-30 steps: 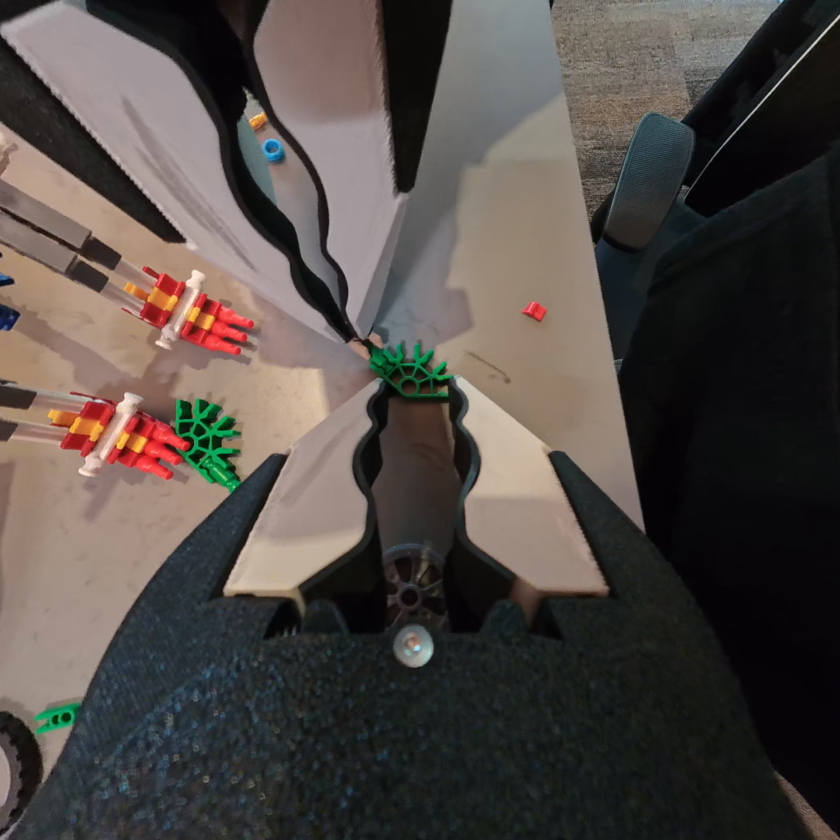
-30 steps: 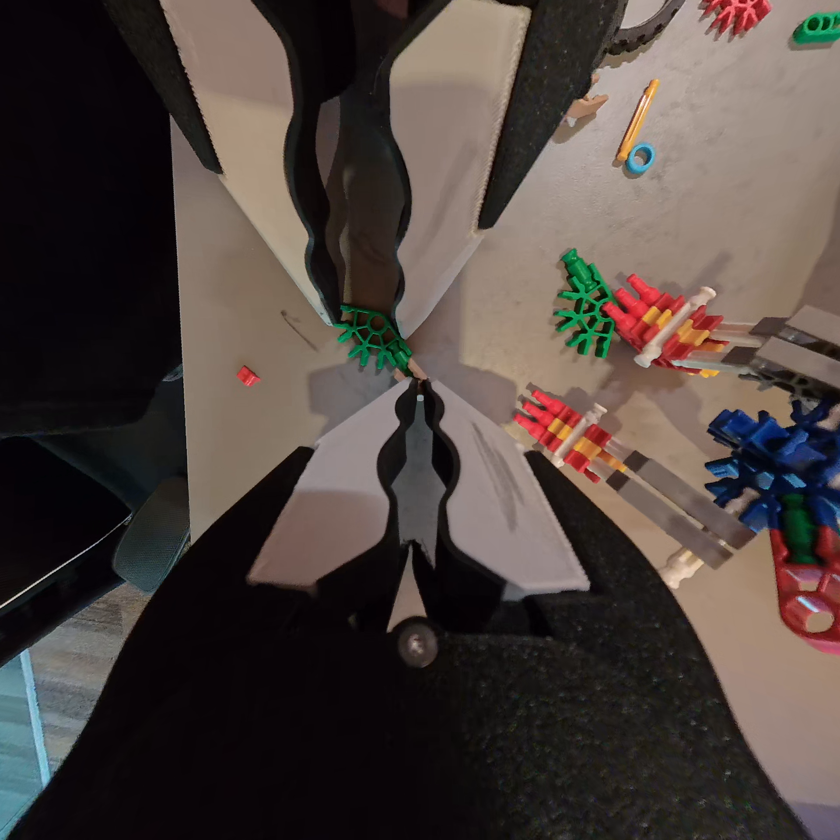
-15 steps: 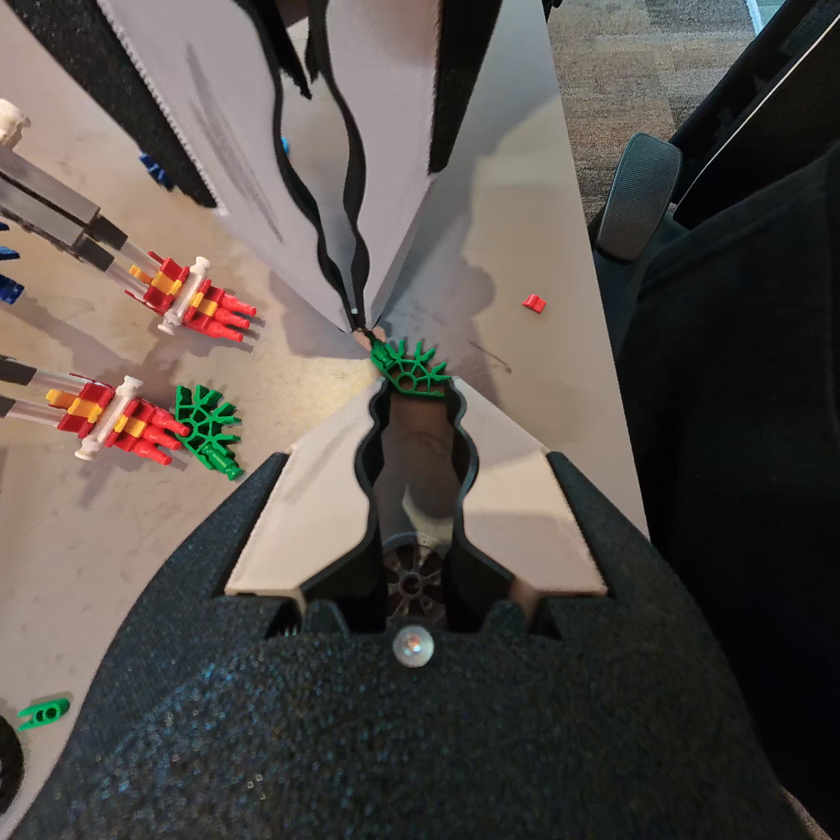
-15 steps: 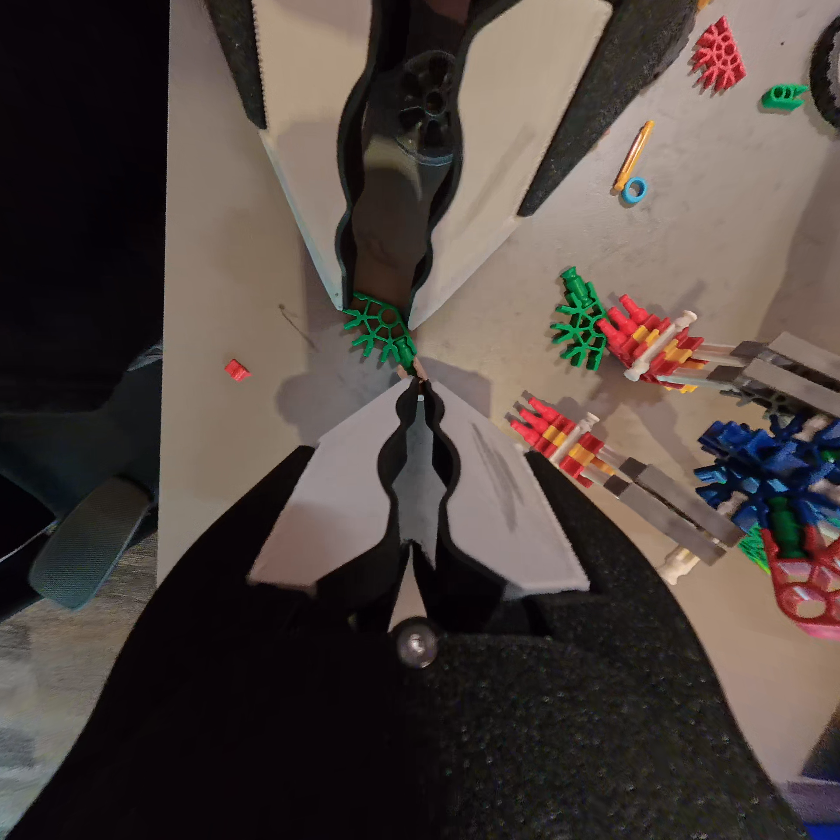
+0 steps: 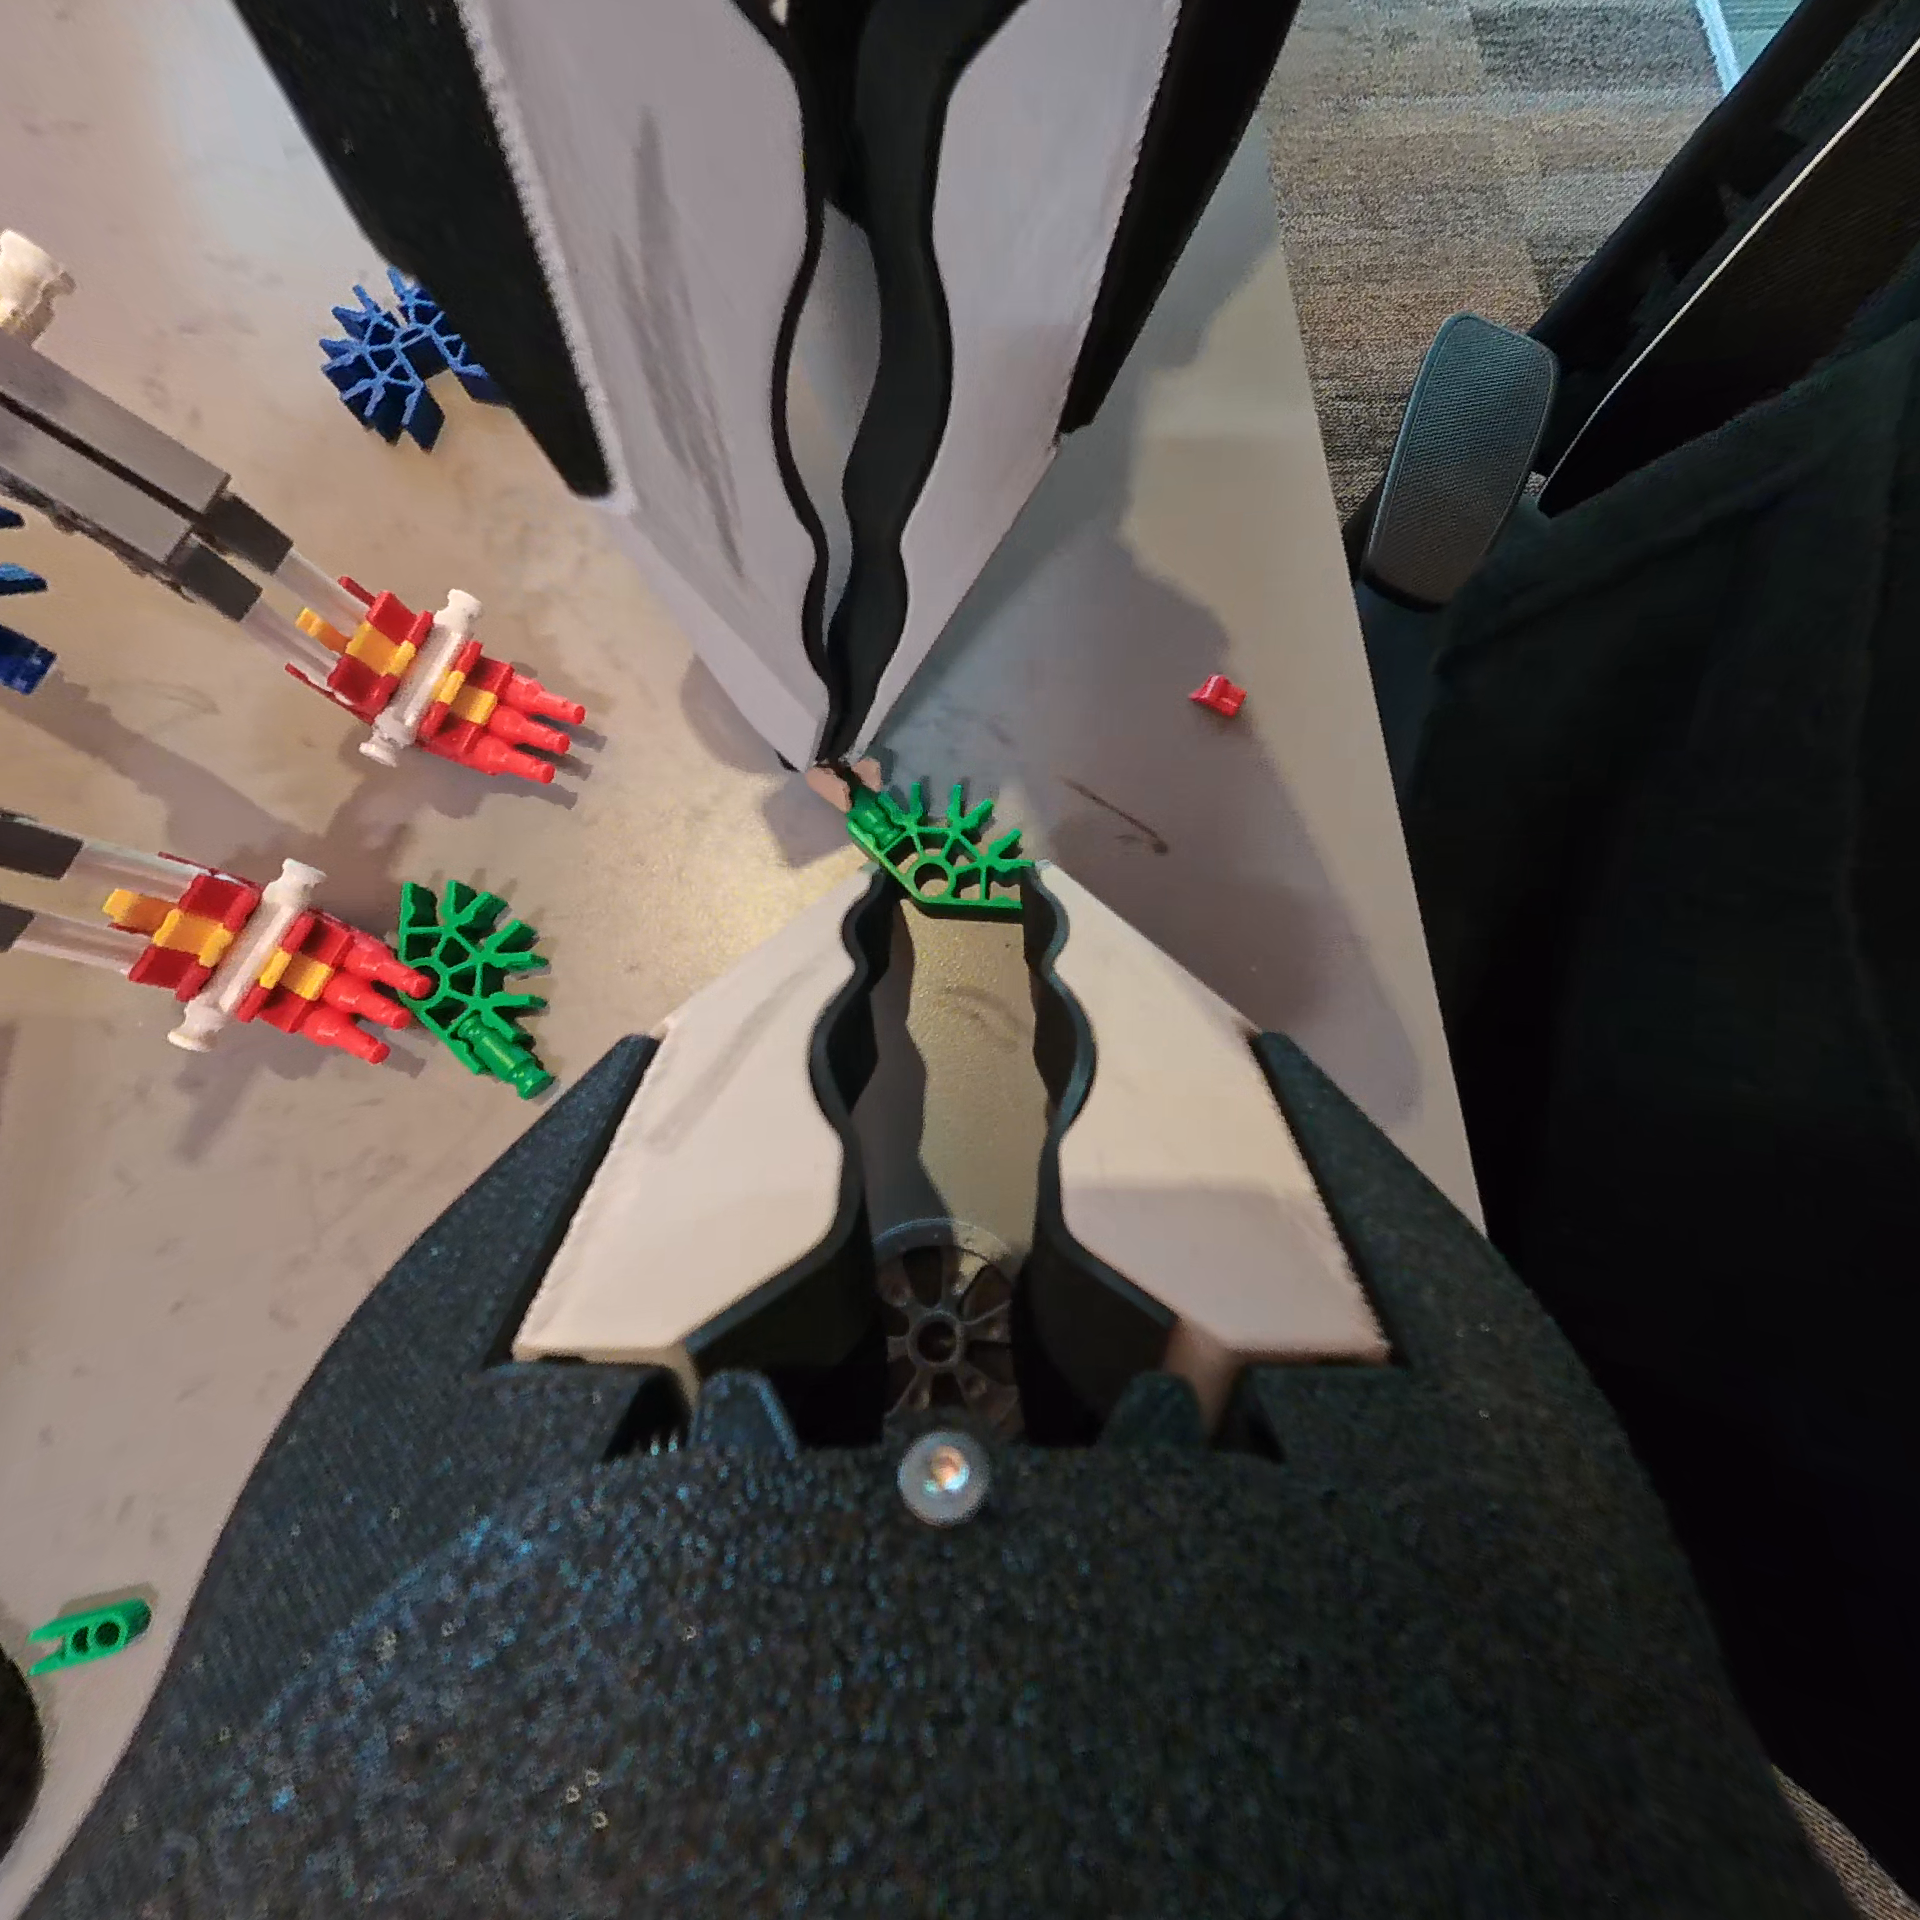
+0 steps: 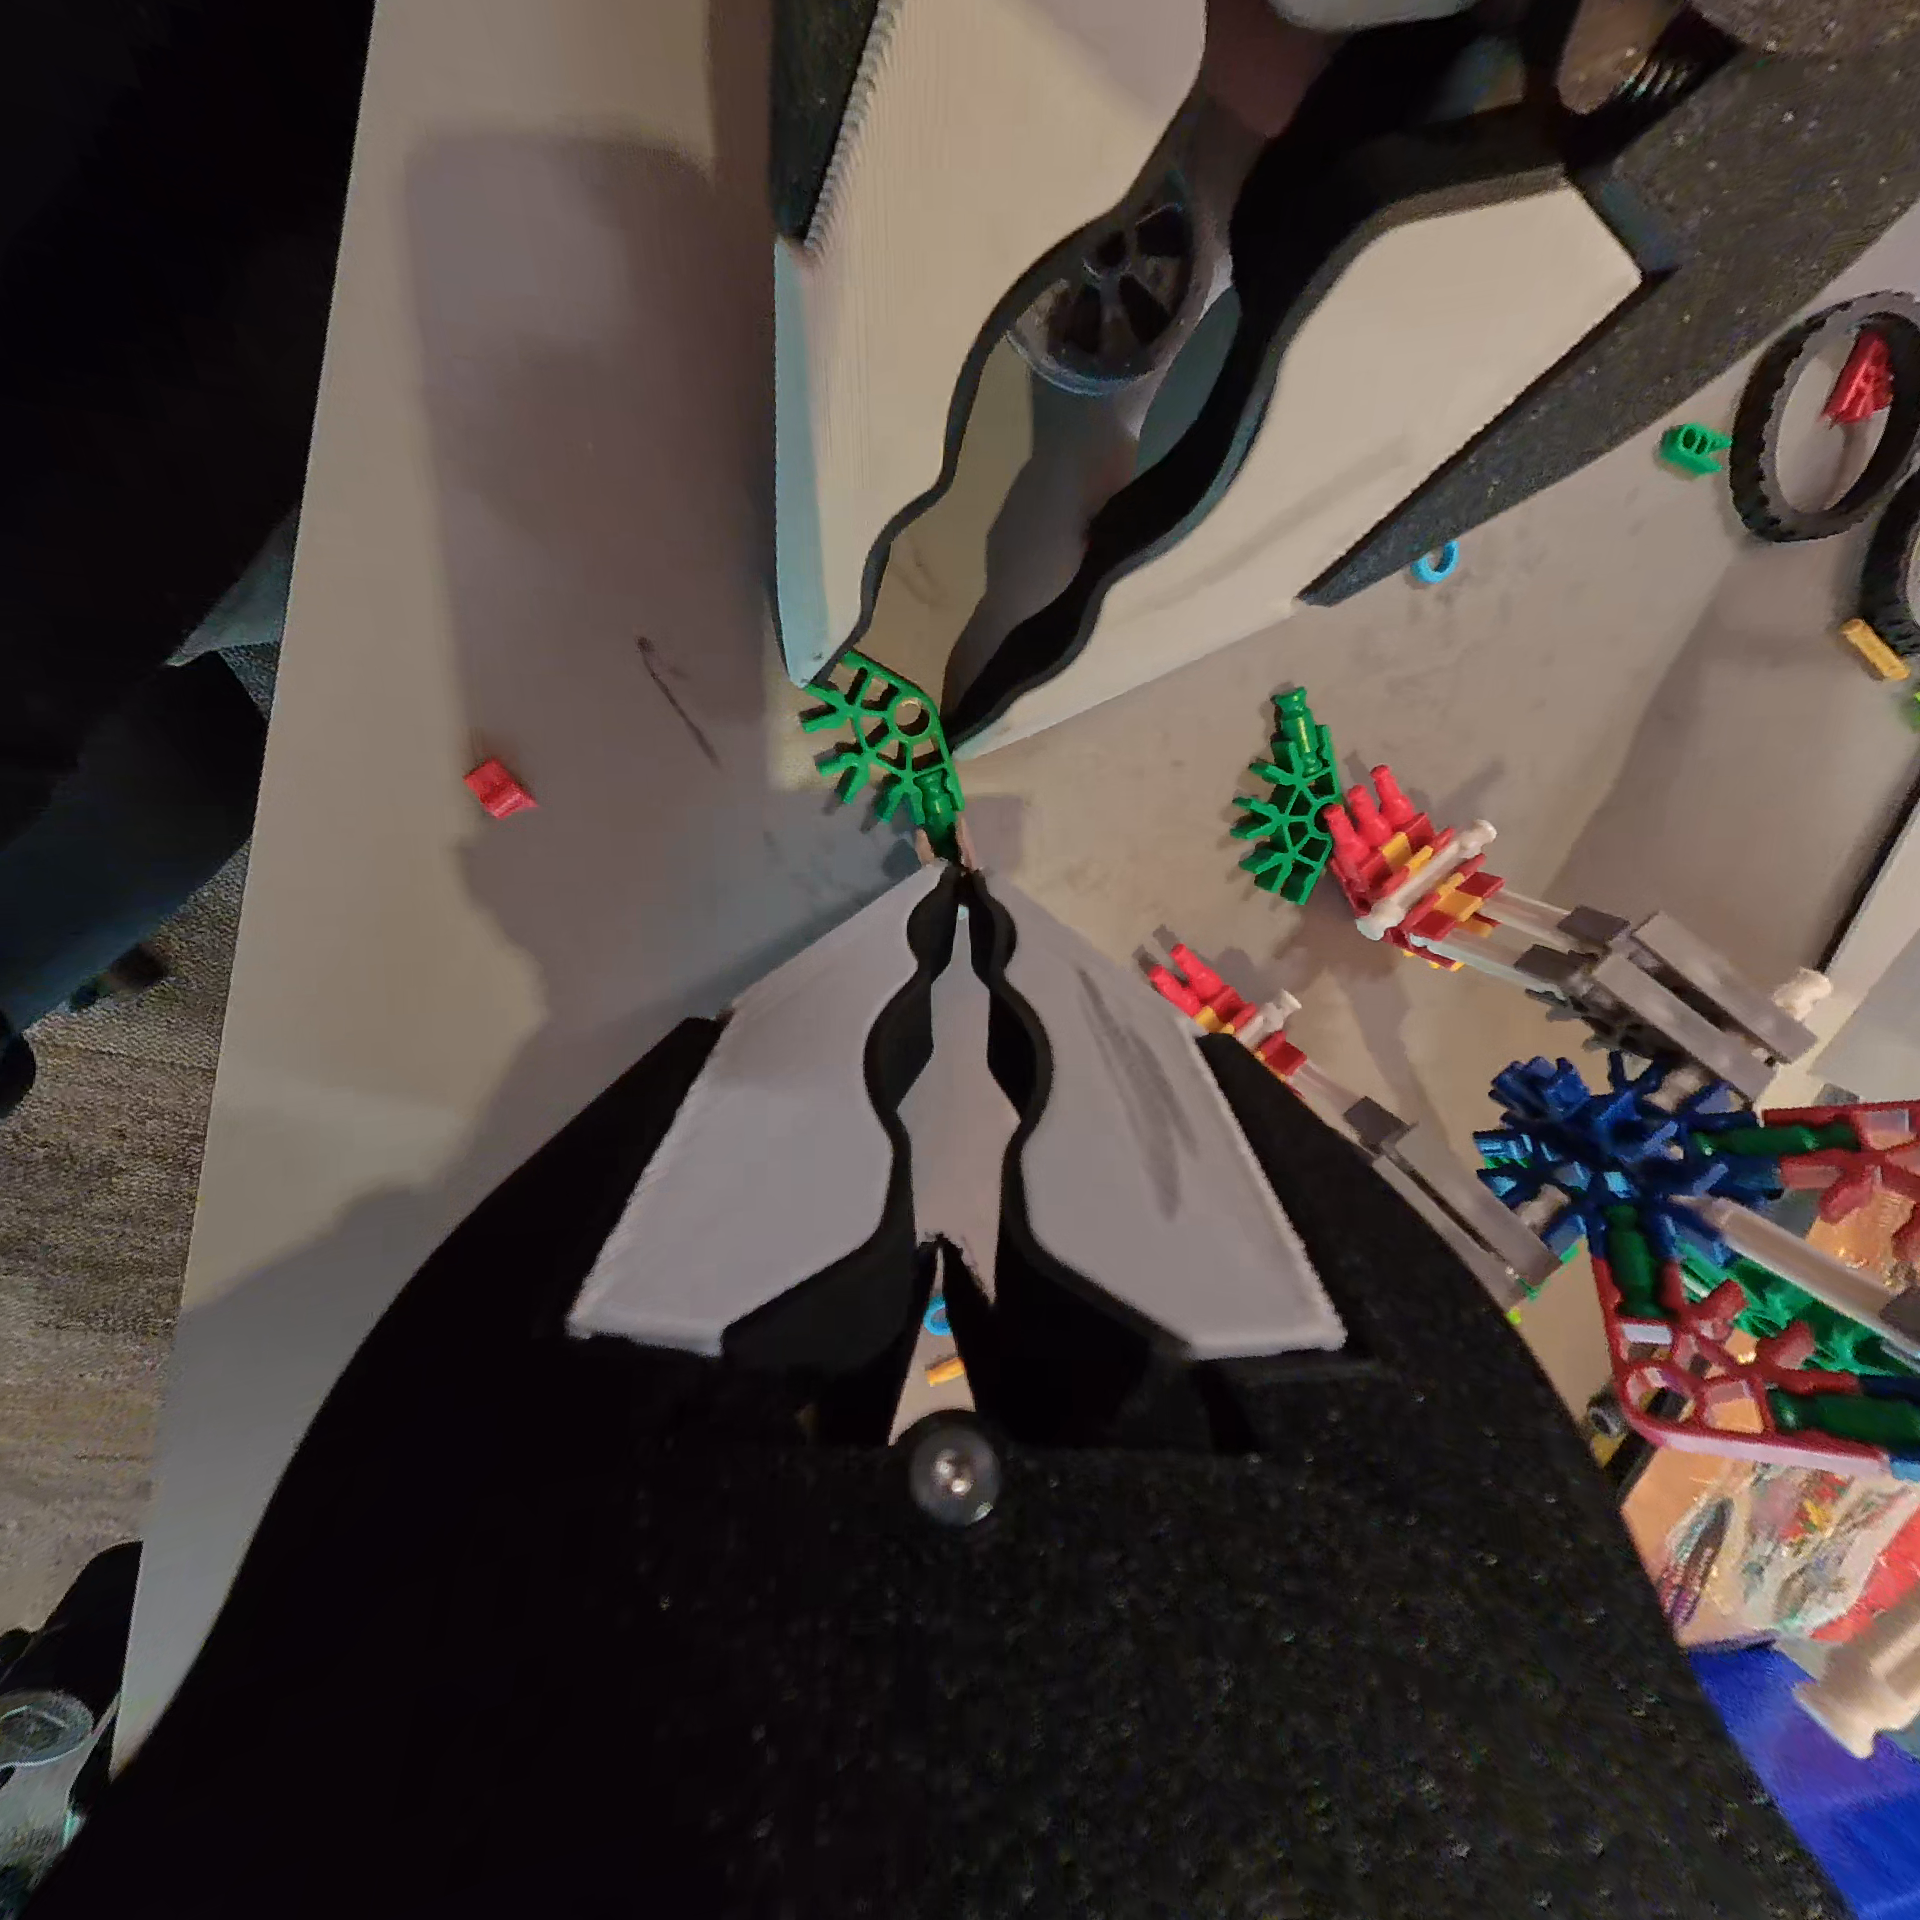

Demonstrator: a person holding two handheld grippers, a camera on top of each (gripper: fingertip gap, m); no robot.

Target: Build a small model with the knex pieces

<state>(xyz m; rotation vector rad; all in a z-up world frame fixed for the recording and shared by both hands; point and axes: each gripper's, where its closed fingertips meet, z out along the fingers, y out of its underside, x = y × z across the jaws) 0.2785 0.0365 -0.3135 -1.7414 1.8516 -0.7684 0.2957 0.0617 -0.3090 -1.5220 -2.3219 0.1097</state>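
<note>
Left claw (image 5: 948, 888) on my feed pinches a green fan connector (image 5: 940, 857) at its tips, jaws partway closed on the flat edge. Right claw (image 6: 961, 878), jaws nearly closed, nips a thin rod stub stuck in that connector's (image 6: 888, 743) socket, tip to tip w/ the left. Connector sits near the table (image 5: 1174, 582) edge; red clip (image 5: 1218, 693) just beyond it, red/yellow rod bundles (image 5: 436, 686) well apart on the other side.

green connector (image 5: 940, 862), red clip (image 5: 1217, 693), blue connector (image 5: 400, 353), red-and-yellow striped rods (image 5: 447, 686), speckled black claw (image 5: 951, 899), beige table (image 5: 208, 1195)
</note>
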